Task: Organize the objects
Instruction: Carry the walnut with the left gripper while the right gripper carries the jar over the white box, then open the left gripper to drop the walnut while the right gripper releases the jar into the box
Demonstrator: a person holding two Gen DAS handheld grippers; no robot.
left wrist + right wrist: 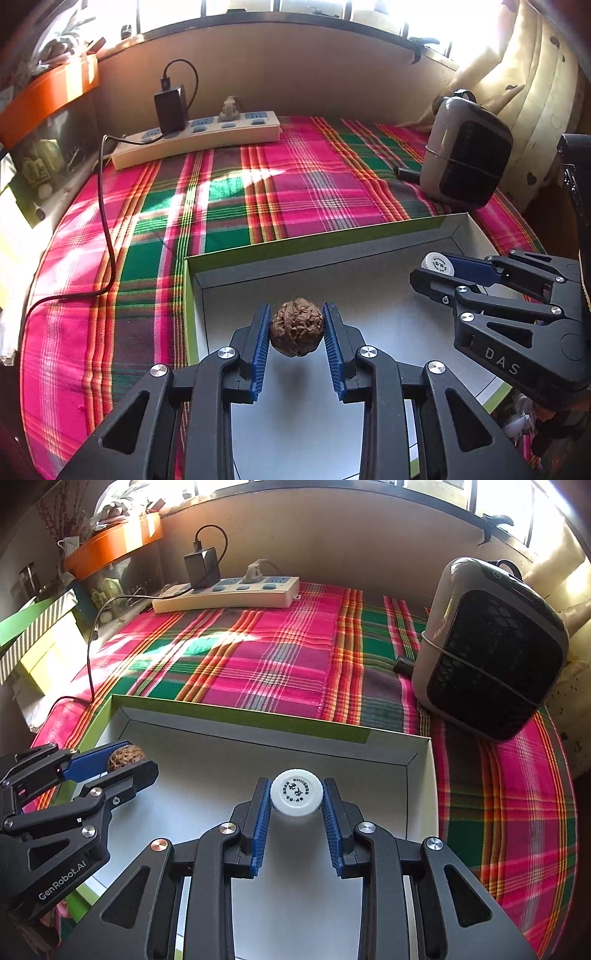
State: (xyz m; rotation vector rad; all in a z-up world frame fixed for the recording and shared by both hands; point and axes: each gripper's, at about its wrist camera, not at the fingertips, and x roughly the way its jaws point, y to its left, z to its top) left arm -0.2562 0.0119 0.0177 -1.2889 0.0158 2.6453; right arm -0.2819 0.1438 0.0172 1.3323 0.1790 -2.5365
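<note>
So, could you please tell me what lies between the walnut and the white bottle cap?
Only bare white box floor: the right wrist view shows nothing between the walnut in the left gripper and the white bottle cap in the right gripper.

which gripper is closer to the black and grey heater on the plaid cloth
Right. The right gripper, shut on a white-capped bottle, sits over the box's side nearest the heater. The left gripper, holding a walnut, is at the box's opposite side.
</note>
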